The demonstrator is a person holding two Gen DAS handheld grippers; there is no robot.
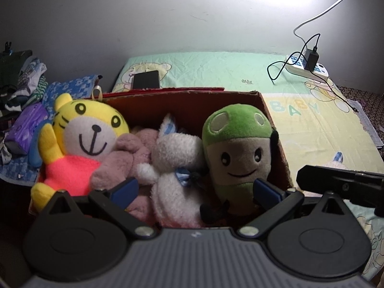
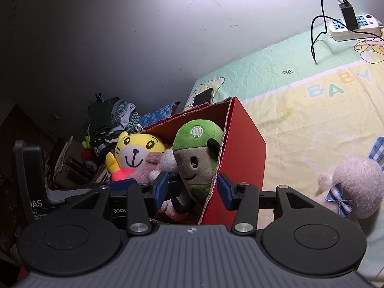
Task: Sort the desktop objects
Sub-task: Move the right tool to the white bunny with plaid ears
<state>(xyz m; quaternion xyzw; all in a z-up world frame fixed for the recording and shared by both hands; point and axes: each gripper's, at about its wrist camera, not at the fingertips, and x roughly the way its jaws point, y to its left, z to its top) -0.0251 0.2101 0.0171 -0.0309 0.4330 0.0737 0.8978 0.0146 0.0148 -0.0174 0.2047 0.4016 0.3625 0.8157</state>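
An open red cardboard box (image 1: 187, 100) on the bed holds a yellow tiger plush (image 1: 88, 132), a pink plush (image 1: 122, 158), a white bunny plush (image 1: 175, 163) and a green-capped plush (image 1: 237, 144). My left gripper (image 1: 195, 189) hangs open over the box's near side, its fingers wide on either side of the white bunny. In the right wrist view my right gripper (image 2: 194, 188) straddles the right wall of the box (image 2: 242, 144). The lower part of the green-capped plush (image 2: 196, 148) sits between its fingers, with a gap at the left pad. Another pale plush (image 2: 355, 187) with a blue bow lies on the sheet to the right.
A dark phone (image 1: 146, 79) lies behind the box. A white power strip (image 1: 309, 68) with a black charger and cables sits at the far right by the wall. Piled clothes (image 1: 26, 86) and a purple pack (image 1: 26, 129) crowd the left. The baby-print sheet (image 1: 312, 129) spreads to the right.
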